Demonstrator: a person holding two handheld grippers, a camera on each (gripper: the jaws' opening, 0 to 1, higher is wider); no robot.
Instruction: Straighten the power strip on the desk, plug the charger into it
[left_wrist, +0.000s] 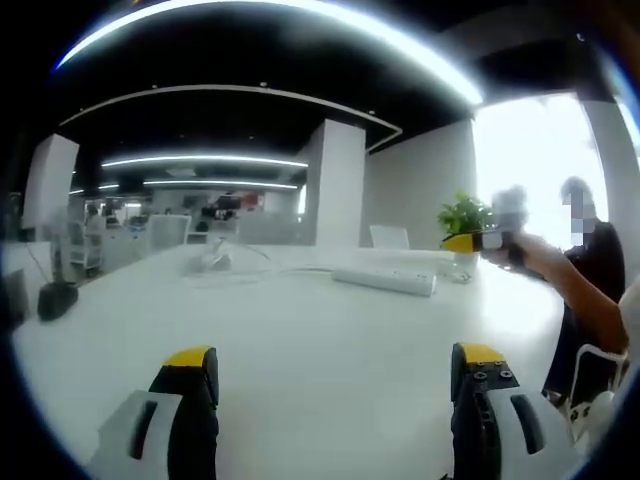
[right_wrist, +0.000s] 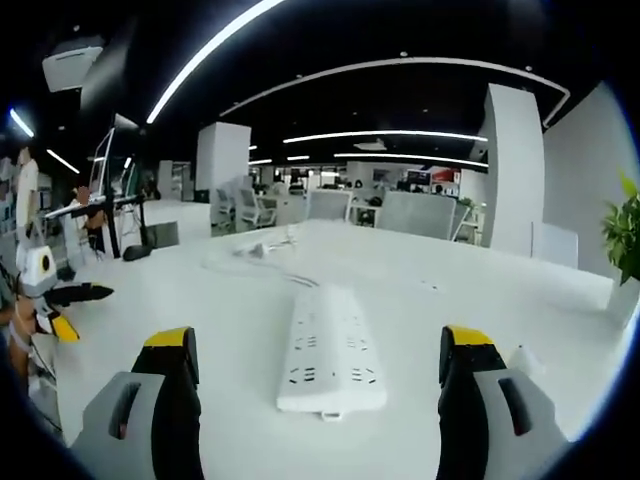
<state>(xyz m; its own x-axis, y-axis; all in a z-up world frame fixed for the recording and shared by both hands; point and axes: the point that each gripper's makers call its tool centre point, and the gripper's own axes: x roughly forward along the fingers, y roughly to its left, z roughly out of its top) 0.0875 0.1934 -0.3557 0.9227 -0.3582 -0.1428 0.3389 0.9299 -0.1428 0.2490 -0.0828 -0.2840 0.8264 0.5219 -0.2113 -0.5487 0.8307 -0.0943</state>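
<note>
Both sets of fingers stand wide and empty, the right gripper (right_wrist: 315, 375) lined up over the white power strip (right_wrist: 328, 352) lying askew on the table (right_wrist: 450, 290), likely readying to square it, while the left gripper (left_wrist: 335, 385) waits well back.

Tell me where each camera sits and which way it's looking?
Left gripper view: rides the left tool, facing across the desk at the strip and plant; the right tool and an arm show.
Right gripper view: rides the right tool, facing along the strip; the left tool shows.
Shared: desk, strip, plant.
</note>
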